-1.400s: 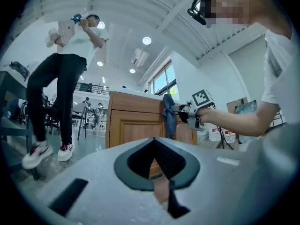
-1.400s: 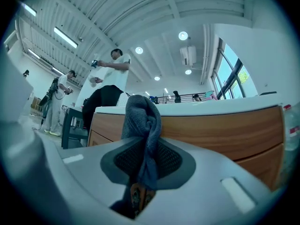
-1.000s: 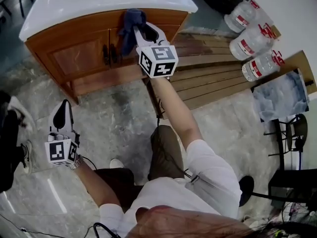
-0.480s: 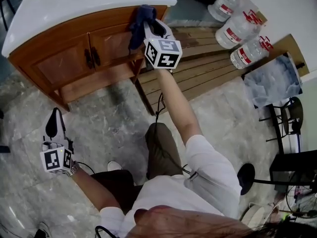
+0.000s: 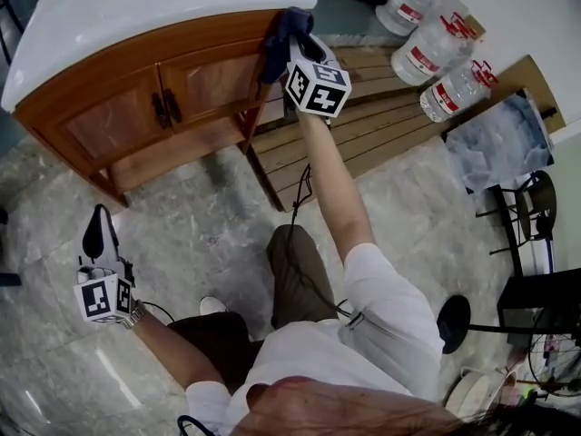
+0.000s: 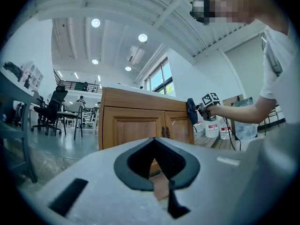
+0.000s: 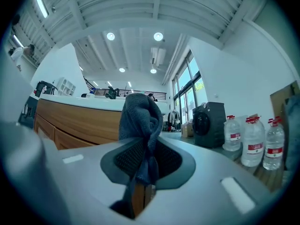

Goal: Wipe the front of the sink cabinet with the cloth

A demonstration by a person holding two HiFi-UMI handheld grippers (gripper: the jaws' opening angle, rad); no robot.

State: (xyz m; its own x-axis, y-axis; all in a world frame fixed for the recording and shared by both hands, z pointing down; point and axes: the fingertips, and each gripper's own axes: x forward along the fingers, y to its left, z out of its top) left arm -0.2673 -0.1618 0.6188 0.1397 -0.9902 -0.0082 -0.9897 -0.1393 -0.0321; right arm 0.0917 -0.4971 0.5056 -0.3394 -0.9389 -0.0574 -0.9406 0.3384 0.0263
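Left gripper (image 5: 98, 223) hangs low, well apart from the work, jaws pressed together on nothing; ahead of its tips stands the sink cabinet (image 5: 127, 116), 2 doors with dark handles (image 5: 163, 109) at the middle seam; over at the cabinet's top right corner, just under the white countertop (image 5: 136, 7), the right gripper (image 5: 295, 45) pinches the dark blue cloth (image 5: 283, 27), bunched beyond its tips and seemingly against the wood; right of that gripper, well apart, stand 3 water bottles (image 5: 434, 48). The risk as I read it: the cloth sits at the very edge, so 1 push rightward slips off the corner; dragged left, the loose bunch could snag the handles and tug free.
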